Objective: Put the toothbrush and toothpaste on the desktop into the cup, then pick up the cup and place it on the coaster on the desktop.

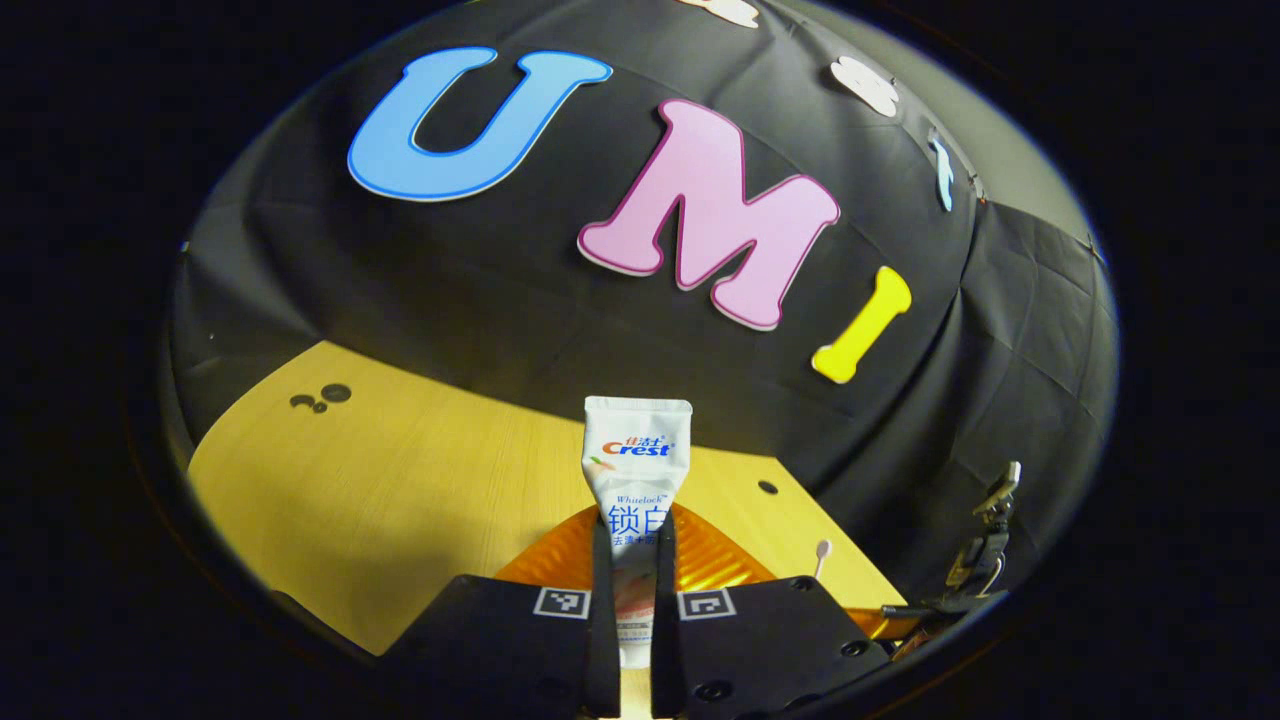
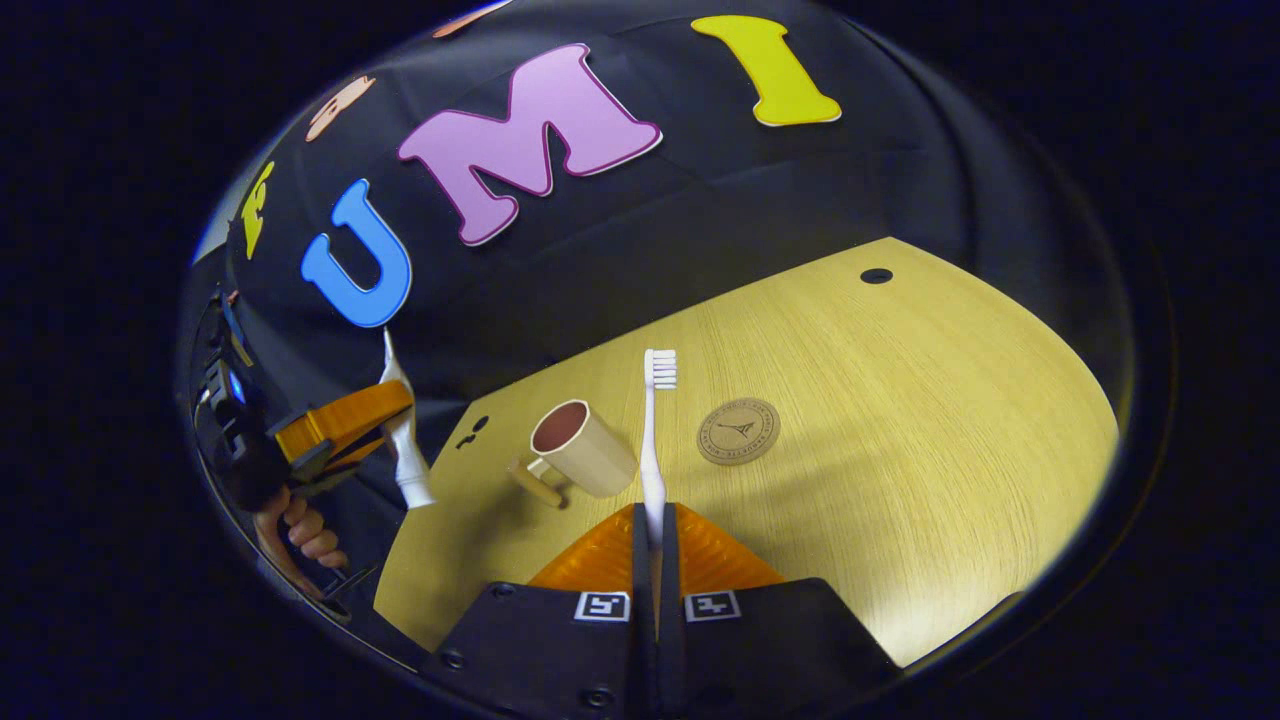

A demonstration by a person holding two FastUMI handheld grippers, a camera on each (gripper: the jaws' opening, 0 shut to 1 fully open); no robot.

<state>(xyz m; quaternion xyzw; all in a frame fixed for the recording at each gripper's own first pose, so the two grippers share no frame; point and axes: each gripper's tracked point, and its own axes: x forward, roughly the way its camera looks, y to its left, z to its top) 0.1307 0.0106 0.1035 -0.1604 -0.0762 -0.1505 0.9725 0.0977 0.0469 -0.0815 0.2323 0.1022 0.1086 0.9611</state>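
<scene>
"Crest" toothpaste (image 1: 634,480) in left gripper (image 1: 632,640), toothbrush (image 2: 655,440) in right gripper (image 2: 655,590)

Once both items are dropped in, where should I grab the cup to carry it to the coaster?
Take the cup by its rim wall on the side opposite the handle, coming from above. It stands upright with its mouth open, and the handle juts toward the left gripper, so the coaster side looks free for one finger inside and one outside.
</scene>
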